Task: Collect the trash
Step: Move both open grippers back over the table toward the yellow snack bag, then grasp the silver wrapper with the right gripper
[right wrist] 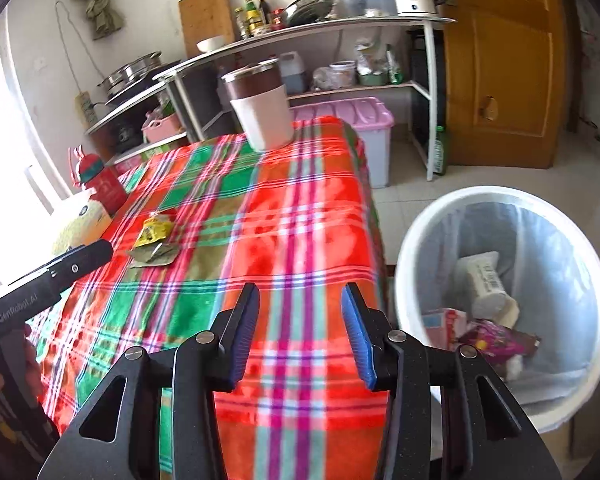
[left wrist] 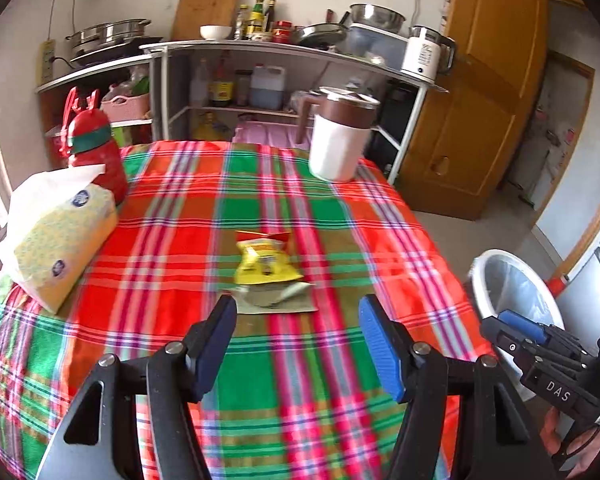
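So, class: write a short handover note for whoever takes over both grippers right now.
Left gripper: open, empty, facing the wrappers.
Right gripper: open, empty, over the table edge beside the bin.
On the table: yellow wrapper and a greenish wrapper touching it.
Done: several pieces of trash lie in the white bin.
Left: bin both wrappers.

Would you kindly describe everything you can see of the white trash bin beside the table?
The white trash bin is round, looks like plastic, and has a thin pale liner inside. It stands upright and open on the tiled floor, by the corner of the plaid-covered table. Inside lie a pale crumpled package, a red-and-white wrapper and a purple wrapper. Neither gripper touches it.
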The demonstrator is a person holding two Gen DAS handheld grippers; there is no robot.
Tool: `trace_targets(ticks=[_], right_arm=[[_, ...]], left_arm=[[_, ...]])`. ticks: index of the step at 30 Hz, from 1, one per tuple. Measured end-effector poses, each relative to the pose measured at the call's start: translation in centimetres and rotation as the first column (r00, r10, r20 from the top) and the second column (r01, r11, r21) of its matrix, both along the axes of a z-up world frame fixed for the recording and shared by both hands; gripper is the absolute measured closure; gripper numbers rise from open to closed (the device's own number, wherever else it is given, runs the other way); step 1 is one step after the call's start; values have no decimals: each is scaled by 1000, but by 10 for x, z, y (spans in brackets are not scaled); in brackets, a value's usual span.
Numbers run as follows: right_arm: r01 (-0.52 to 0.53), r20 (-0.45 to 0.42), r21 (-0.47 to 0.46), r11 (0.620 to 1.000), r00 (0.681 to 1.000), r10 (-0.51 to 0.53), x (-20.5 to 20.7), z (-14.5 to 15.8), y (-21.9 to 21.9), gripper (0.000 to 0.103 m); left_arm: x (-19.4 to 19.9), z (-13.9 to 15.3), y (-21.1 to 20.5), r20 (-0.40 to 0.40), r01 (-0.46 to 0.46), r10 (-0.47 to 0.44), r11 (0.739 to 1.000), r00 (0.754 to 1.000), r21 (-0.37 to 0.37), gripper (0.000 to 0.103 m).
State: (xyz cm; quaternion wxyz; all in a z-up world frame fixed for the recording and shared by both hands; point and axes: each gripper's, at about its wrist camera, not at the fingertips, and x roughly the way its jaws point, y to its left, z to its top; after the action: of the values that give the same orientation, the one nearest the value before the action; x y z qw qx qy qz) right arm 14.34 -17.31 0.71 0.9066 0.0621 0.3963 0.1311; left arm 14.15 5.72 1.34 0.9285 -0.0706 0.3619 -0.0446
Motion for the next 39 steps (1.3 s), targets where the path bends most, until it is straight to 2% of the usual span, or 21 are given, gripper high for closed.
trace_targets(ticks=[10, 22, 27, 33, 34, 36, 37, 38, 39], right_arm=[[-183, -38, -39, 982, 983, 181, 33, -14, 73, 58], [-373, -48, -10, 928, 927, 372, 75, -27, 136, 57], [-448, -57, -26, 894, 893, 446, 86, -34, 157, 55], [-520, -76, 13, 854, 851, 519, 76, -36, 165, 55], [-540, -79, 29, 841, 838, 540, 72, -36, 166, 55], [-610, -89, 52, 791, 786, 612, 61, -36, 171, 55], [-627, -89, 47, 777, 773, 629, 58, -36, 173, 55], [-628, -80, 26, 778, 774, 628, 55, -35, 175, 55], [-610, -62, -4, 792, 791, 609, 53, -33, 175, 55]], left_arm=[[12, -15, 51, -37, -75, 75, 997, 996, 7, 37], [23, -18, 79, -48, -86, 86, 996, 995, 14, 37], [27, -21, 88, -56, -91, 90, 996, 994, -10, 37], [26, -24, 100, -60, -113, 112, 993, 992, -28, 37], [25, -24, 102, -59, -114, 112, 993, 992, -33, 37], [23, -23, 106, -56, -120, 117, 992, 992, -39, 37], [23, -23, 107, -55, -122, 120, 992, 991, -40, 36], [23, -23, 109, -56, -128, 126, 991, 991, -43, 36], [23, -23, 111, -57, -136, 133, 990, 989, -45, 36]])
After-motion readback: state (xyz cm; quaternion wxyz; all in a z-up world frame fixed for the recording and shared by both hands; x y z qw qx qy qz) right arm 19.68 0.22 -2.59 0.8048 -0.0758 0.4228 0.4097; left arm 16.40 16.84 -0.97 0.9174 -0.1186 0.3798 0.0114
